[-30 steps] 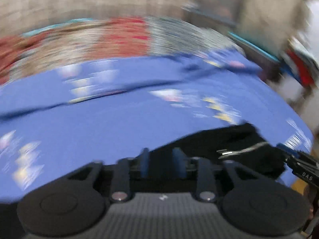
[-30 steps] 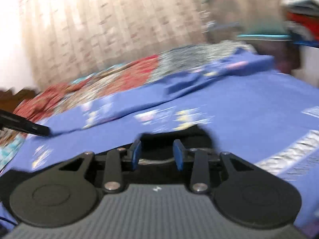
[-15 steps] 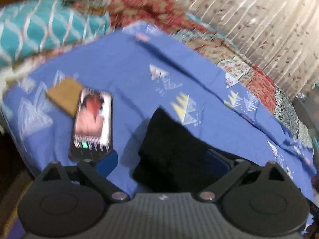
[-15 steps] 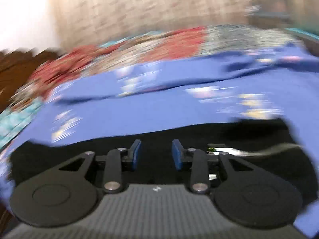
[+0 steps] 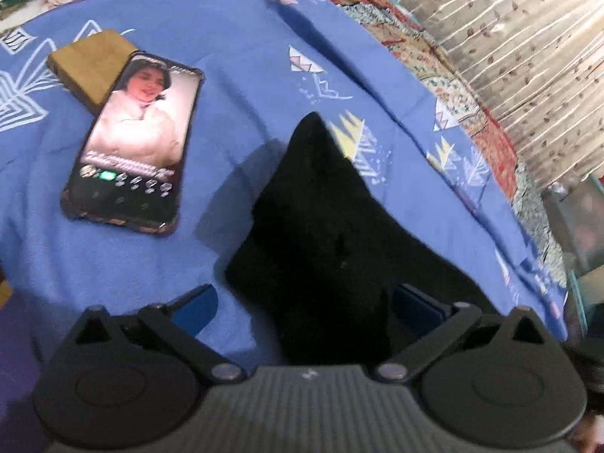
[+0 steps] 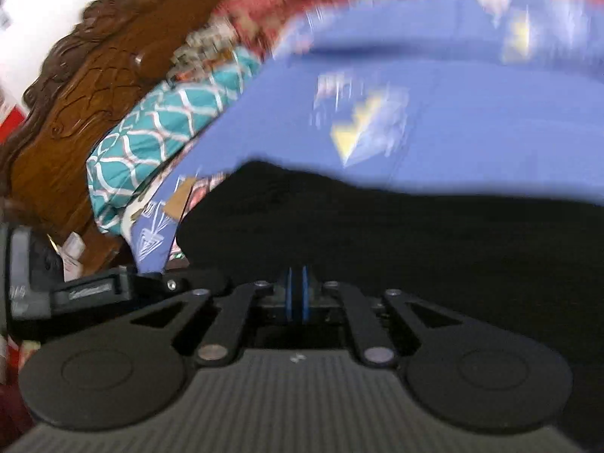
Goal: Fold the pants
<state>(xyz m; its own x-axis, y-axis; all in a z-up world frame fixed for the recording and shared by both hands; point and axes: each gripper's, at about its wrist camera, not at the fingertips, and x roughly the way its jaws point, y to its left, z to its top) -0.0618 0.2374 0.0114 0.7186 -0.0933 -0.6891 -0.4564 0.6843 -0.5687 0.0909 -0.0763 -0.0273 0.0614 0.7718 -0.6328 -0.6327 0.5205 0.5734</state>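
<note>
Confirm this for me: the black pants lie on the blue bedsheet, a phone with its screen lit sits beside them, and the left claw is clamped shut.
One thing is wrong: the left claw is wide open, not clamped shut, as the left wrist view shows, its blue pads spread either side of the black pants. The rest holds: the pants lie on the blue bedsheet and the phone beside them has its screen lit.

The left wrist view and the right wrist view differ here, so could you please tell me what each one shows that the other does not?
Only the left wrist view shows the lit phone lying on a tan pad, the leaf-print curtain, and the left gripper with jaws spread wide over the black pants. Only the right wrist view shows the carved wooden headboard and the right gripper with its pads together. Both show the pants, the blue bedsheet and the teal patterned pillow.
</note>
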